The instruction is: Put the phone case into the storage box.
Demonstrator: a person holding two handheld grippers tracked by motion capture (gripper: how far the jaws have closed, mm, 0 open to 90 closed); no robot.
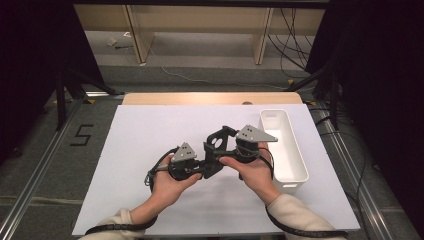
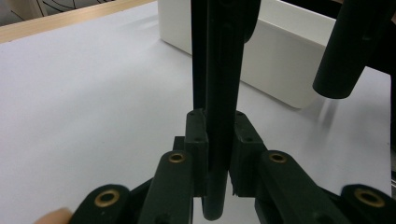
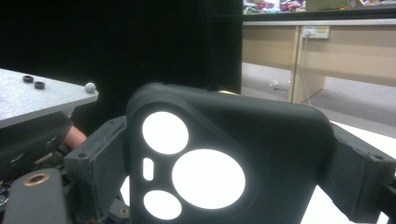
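1. Phone case (image 1: 216, 145), black with round camera cutouts, is held in the air above the middle of the bench (image 1: 140, 150), between the 2 pairs of tongs.
2. Its lower edge is clamped edge-on in the left tongs (image 2: 215, 163); in the left gripper view the thin black slab is seen squeezed between both pads, so these tongs are clenched on it.
3. The right tongs (image 3: 224, 168) stand around the upper, camera-cutout end of the case (image 3: 219, 163). Their jaws sit wide at either flank; whether the pads press or merely bracket it cannot be told.
4. The long axis of the case runs from the left hand (image 1: 170, 182) up and toward the right hand (image 1: 255, 172), so it bridges both; neither hand is clearly nearer.
5. A white bin (image 1: 282, 145) lies just beside the right hand, at the right edge of the bench, its long side running away from the person and its mouth open upward.
6. Judged from this, any transfer into the bin would be a short move rightward; its near wall (image 2: 280, 70) is the edge to be cleared.
7. Open bench is left ahead of and to the left of the hands.
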